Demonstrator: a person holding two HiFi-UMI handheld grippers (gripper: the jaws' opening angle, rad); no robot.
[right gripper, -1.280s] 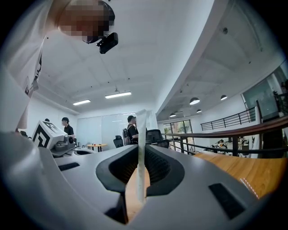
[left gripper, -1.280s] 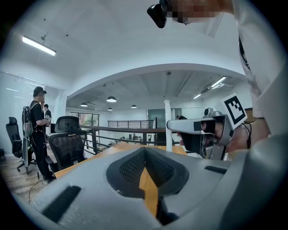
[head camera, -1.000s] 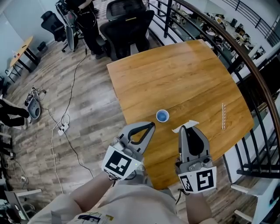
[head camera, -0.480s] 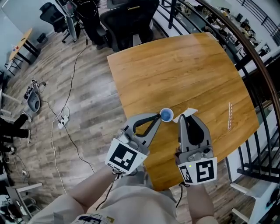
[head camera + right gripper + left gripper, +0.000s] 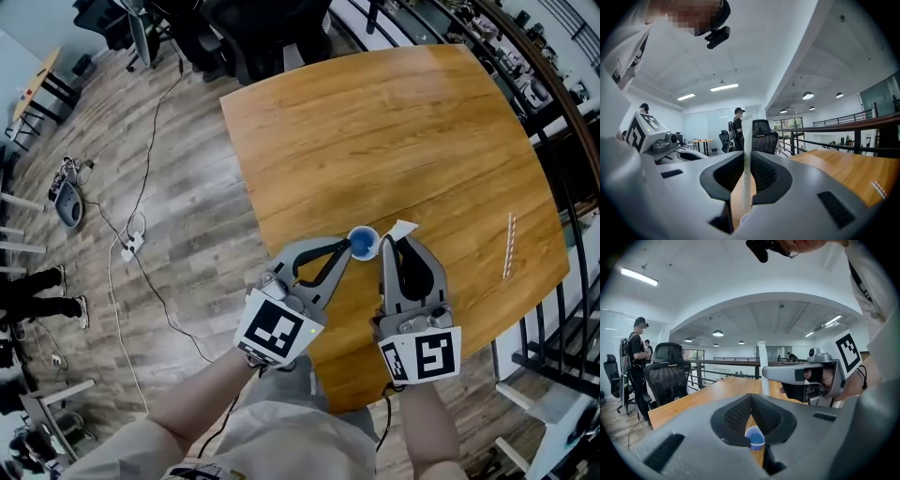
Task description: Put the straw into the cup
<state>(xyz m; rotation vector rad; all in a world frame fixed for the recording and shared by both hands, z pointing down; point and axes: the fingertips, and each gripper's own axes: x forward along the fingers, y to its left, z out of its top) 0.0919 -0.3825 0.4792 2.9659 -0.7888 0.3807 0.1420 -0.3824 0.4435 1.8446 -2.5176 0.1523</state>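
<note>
straw (image 5: 745,133), thin and white, pinched upright in right claw (image 5: 746,157).

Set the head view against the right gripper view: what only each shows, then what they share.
Only the head view: the blue inside of the cup beside the tip of the left gripper, and cables on the floor. Only the right gripper view: ceiling lights and the white straw upright between the shut jaws of the right gripper. Both: both grippers, the wooden table and a spare striped straw lying on it.
</note>
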